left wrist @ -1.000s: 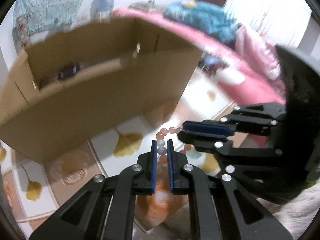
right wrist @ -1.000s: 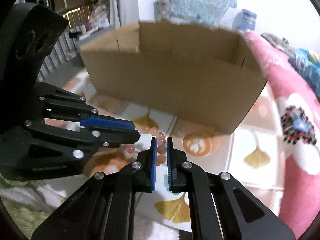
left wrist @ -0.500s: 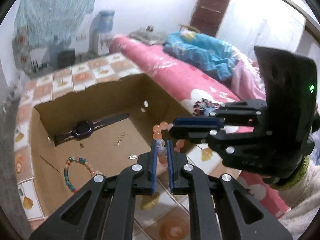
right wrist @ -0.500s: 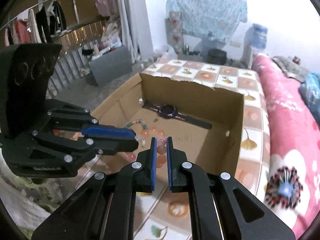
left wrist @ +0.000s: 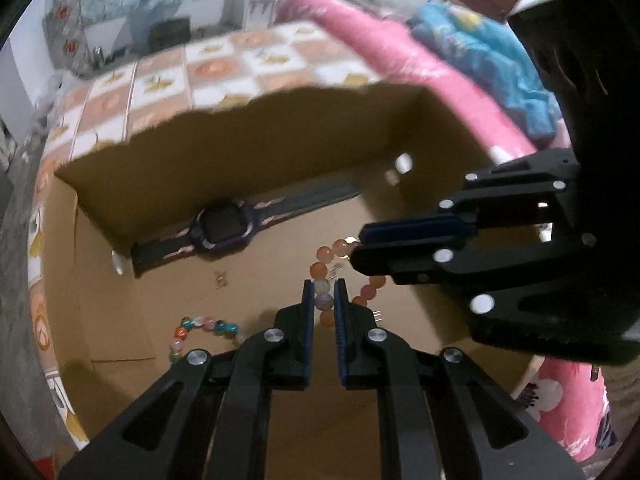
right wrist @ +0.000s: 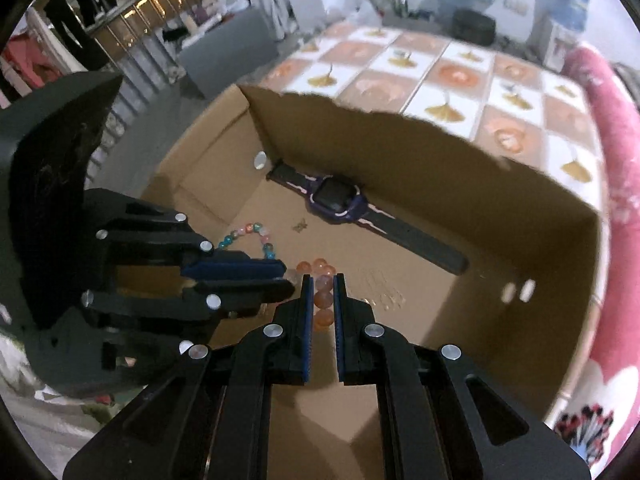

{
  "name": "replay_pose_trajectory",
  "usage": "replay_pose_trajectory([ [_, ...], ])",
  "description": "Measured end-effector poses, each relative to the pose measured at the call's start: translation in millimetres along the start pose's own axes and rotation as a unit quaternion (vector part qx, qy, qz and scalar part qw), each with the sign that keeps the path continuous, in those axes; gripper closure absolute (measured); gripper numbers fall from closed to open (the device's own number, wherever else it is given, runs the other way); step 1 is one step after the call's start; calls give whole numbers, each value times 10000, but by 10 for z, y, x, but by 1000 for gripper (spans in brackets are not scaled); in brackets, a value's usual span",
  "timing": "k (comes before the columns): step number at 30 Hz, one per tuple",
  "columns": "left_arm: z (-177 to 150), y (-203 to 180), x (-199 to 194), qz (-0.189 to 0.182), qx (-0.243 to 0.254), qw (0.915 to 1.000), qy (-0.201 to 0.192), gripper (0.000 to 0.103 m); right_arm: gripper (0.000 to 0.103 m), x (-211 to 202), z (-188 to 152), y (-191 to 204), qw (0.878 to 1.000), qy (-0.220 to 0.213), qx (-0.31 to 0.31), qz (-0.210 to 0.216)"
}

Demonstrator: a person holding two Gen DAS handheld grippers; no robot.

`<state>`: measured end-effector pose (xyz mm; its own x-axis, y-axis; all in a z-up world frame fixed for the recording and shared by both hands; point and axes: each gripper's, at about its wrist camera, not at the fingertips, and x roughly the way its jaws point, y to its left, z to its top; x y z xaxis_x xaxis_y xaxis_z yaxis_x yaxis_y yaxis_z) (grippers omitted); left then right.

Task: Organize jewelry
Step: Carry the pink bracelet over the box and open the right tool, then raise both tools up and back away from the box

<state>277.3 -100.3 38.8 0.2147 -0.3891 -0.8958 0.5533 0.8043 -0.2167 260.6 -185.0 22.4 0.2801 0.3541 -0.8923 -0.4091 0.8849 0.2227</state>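
Both grippers, left point(left wrist: 323, 300) and right point(right wrist: 321, 300), pinch one orange bead bracelet point(left wrist: 325, 280) above the cardboard box point(left wrist: 248, 148); watch point(left wrist: 224, 228) and coloured bracelet point(left wrist: 200, 326) already lie inside; release remains.

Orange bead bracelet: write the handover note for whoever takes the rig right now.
Left gripper: shut on the orange bead bracelet.
Right gripper: shut on the same bracelet; the two tips sit close together.
Position: the bracelet hangs over the open cardboard box, above its floor.
Done: a purple watch lies along the far wall, and a multicolour bead bracelet lies on the box floor.
Left: lower the orange bracelet to a bare patch of floor, probably between those two, open both grippers, and withdraw.
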Motion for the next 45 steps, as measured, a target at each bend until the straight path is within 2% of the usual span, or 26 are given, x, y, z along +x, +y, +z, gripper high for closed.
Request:
replay_pose_trajectory([
  [2,34,66,57,165,-127,9997,152,93,93,142,72,-16,9998,194,-5,3],
  [4,48,100,95,112,-219,9993,269,93,91,283,114,-44,9993,373,43,-71],
  [8,35,109,78,38,-272,9993,252,93,91,401,136,-111,9985,531,149,-74],
  [11,3,111,-6,8,-286,9995,149,93,91,304,116,-116,9991,390,167,-96],
  [14,-33,107,-188,-13,-261,9996,-120,91,87,72,72,-94,9997,103,173,-121],
  [15,-48,107,-247,-15,-255,9995,-194,85,87,-28,51,-89,9998,-25,165,-142],
  [16,-72,110,-351,-13,-269,9992,-310,80,81,-183,11,-72,9995,-232,145,-179],
  [18,-121,122,-544,-8,-290,9981,-543,58,69,-516,-100,-55,9973,-675,141,-270],
  [23,-326,241,-1093,206,-372,9896,-1371,34,47,-1225,-495,-216,9828,-1646,517,-658],
  [25,-395,327,-1214,365,-507,9849,-1617,29,43,-1388,-680,-357,9746,-1899,827,-858],
  [27,-491,455,-1258,456,-781,9797,-1792,23,43,-1448,-842,-558,9670,-2035,1286,-839],
  [30,-598,646,-1111,472,-1305,9772,-1605,23,43,-1341,-1137,-862,9548,-2049,2114,-401],
  [32,-667,744,-994,424,-1609,9758,-1415,23,41,-1154,-1311,-1010,9450,-1913,2649,-116],
  [34,-733,808,-855,240,-1882,9734,-1284,23,41,-994,-1401,-1022,9399,-1836,2875,142],
  [39,-824,765,-591,-335,-2140,9716,-953,22,40,-728,-1413,-818,9415,-1654,2861,663],
  [42,-853,640,-575,-26,-2077,9732,-983,21,39,-740,-1383,-722,9459,-1648,2757,446],
  [45,-900,580,-584,35,-2124,9725,-954,21,39,-730,-1390,-712,9449,-1622,2808,457],
])
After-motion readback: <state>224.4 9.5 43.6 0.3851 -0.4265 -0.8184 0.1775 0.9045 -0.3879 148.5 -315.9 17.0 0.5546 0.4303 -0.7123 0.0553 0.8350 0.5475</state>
